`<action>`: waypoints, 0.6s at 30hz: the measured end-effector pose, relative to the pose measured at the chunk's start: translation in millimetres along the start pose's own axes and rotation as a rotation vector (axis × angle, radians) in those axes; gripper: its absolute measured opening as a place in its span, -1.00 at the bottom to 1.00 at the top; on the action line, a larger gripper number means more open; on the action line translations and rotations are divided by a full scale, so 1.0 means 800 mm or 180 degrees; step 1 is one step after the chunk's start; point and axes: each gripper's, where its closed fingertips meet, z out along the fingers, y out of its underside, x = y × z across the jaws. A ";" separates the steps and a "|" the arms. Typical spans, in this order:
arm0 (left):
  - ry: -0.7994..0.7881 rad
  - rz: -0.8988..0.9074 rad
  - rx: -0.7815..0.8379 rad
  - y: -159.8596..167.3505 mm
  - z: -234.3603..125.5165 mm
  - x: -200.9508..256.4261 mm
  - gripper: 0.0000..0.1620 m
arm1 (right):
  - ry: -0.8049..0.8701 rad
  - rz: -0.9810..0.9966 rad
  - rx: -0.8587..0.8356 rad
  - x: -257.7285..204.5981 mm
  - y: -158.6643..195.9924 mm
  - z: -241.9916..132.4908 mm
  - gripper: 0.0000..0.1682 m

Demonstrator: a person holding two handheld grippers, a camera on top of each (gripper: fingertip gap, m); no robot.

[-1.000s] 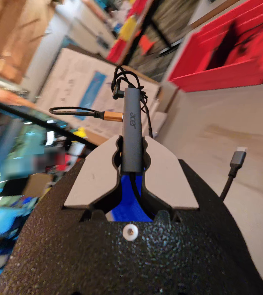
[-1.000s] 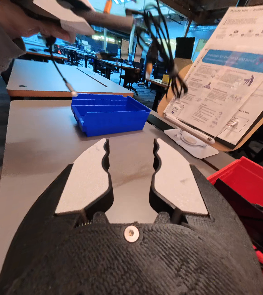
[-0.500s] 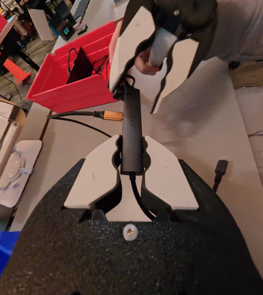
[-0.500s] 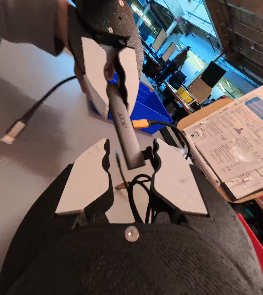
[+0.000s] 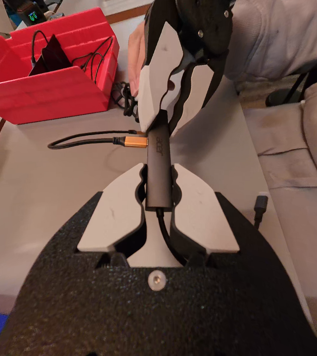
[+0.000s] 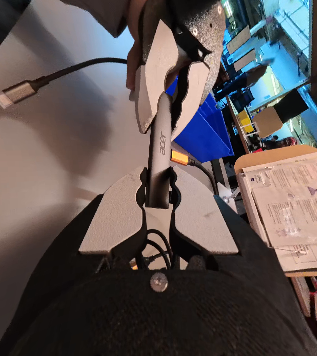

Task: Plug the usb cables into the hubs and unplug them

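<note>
Since the earlier frame the right gripper [image 6: 158,185] had closed its fingers on the far end of the grey hub [image 5: 158,173], which the left gripper [image 5: 158,185] clamped above the table [image 5: 48,192], an orange-plugged cable [image 5: 135,142] at nine o'clock.

Left wrist view: close, looking forward along the left gripper [image 5: 158,169] over the table [image 5: 57,192] toward the red bin [image 5: 44,96]. Right wrist view: opposite direction, along the right gripper [image 6: 158,171] toward the blue bin [image 6: 202,138]. Both share the hub [image 5: 158,165], seen end-on.
</note>
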 end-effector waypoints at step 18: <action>-0.2535 -0.1458 0.0642 -0.067 -0.079 -0.079 -0.59 | 0.1705 0.0470 -0.1073 0.075 0.065 -0.011 -0.75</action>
